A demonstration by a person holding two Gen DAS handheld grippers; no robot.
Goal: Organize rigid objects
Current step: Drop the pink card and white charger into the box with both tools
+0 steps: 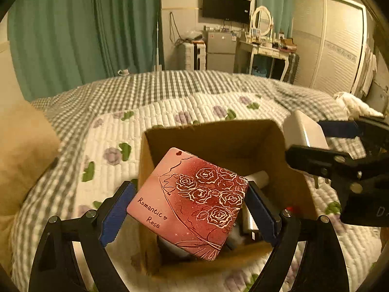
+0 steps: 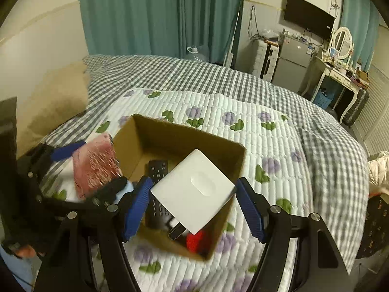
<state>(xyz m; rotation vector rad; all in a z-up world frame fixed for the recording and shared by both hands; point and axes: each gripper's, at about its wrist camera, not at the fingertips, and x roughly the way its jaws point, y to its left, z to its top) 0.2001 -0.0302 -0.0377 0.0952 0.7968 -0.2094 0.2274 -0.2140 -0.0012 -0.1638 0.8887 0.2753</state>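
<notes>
My left gripper [image 1: 190,209] is shut on a flat pink "Romantic Rose" box [image 1: 192,202] and holds it tilted over the open cardboard box [image 1: 218,133] on the bed. My right gripper [image 2: 193,203] is shut on a white charger block [image 2: 194,189] with its prongs pointing down, above the same cardboard box [image 2: 180,136]. In the left wrist view the right gripper [image 1: 323,138] holds the charger [image 1: 304,131] over the box's right rim. In the right wrist view the left gripper with the pink box [image 2: 94,165] is at the box's left rim. A black remote [image 2: 158,168] and a red object [image 2: 197,241] lie inside.
The box sits on a white quilt with purple flowers [image 2: 255,126] over a grey checked bedspread [image 2: 194,73]. A tan pillow [image 1: 22,150] lies at the left. White clothing [image 1: 352,104] lies at the bed's right edge. Curtains, a fridge and a dressing table stand behind.
</notes>
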